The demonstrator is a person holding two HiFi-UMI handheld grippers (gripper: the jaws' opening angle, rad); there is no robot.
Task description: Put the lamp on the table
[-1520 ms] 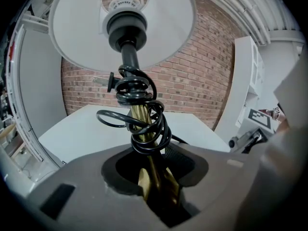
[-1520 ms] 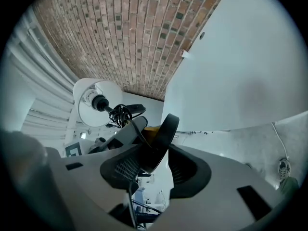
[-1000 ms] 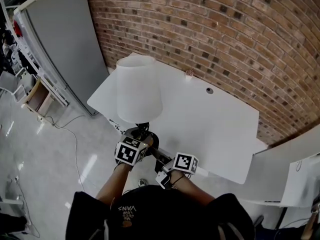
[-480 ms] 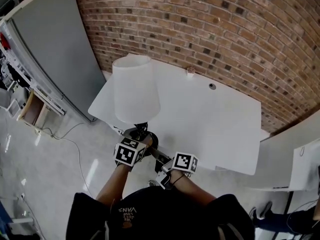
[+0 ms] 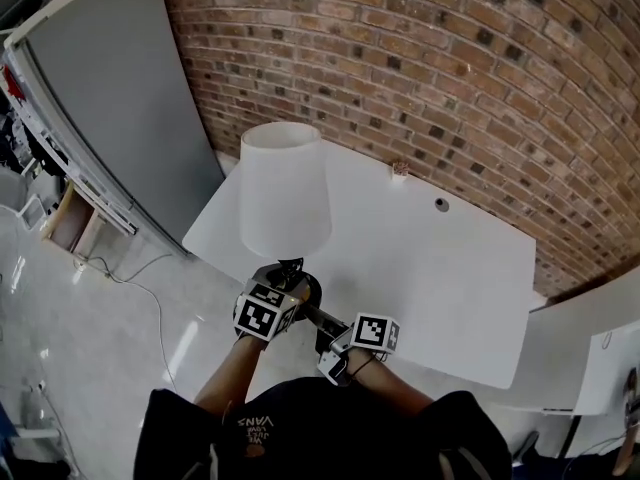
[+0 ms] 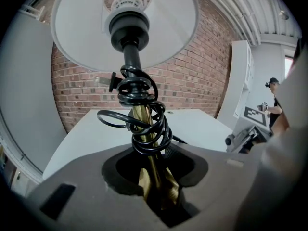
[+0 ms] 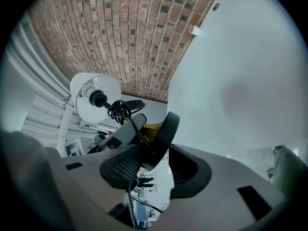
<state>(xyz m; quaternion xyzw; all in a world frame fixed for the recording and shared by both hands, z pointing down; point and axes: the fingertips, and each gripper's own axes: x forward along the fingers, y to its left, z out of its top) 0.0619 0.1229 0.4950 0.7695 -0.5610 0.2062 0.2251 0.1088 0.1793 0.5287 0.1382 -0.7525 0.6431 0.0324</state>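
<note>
Overhead, the head view shows a table lamp with a white drum shade, brass stem and black round base [image 5: 285, 190] standing upright. Its long axis is vertical, with the shade on top and the base at the bottom. The base is at the near left edge of the white rectangular desk [image 5: 430, 268], and the shade overlaps the desk's left end. The left gripper [image 5: 282, 294] reaches in at the stem just above the base, and the right gripper [image 5: 333, 328] meets the base from the near right. A red brick wall [image 5: 450, 68] runs behind the desk, a grey panel [image 5: 130, 108] stands at far left, and glossy pale floor [image 5: 100, 318] lies below.

In the left gripper view, the left gripper [image 6: 156, 196] has its fingers closed on the lamp's brass stem [image 6: 143, 129], which rises straight up from between them. A black cord [image 6: 144, 112] is coiled round the stem, and above it the open underside of the shade [image 6: 163, 32] faces the camera. The desk [image 6: 82, 136] lies beyond the lamp, and the right gripper [image 6: 248, 129] shows at right.

In the right gripper view, the right gripper [image 7: 150, 160] has its fingers [image 7: 120, 170] clamped on the rim of the black base [image 7: 166, 131], seen edge-on. The stem and shade [image 7: 89, 102] extend away to the left in this rolled picture. The desk [image 7: 240, 81] fills the right side below the brick wall [image 7: 120, 32].
</note>
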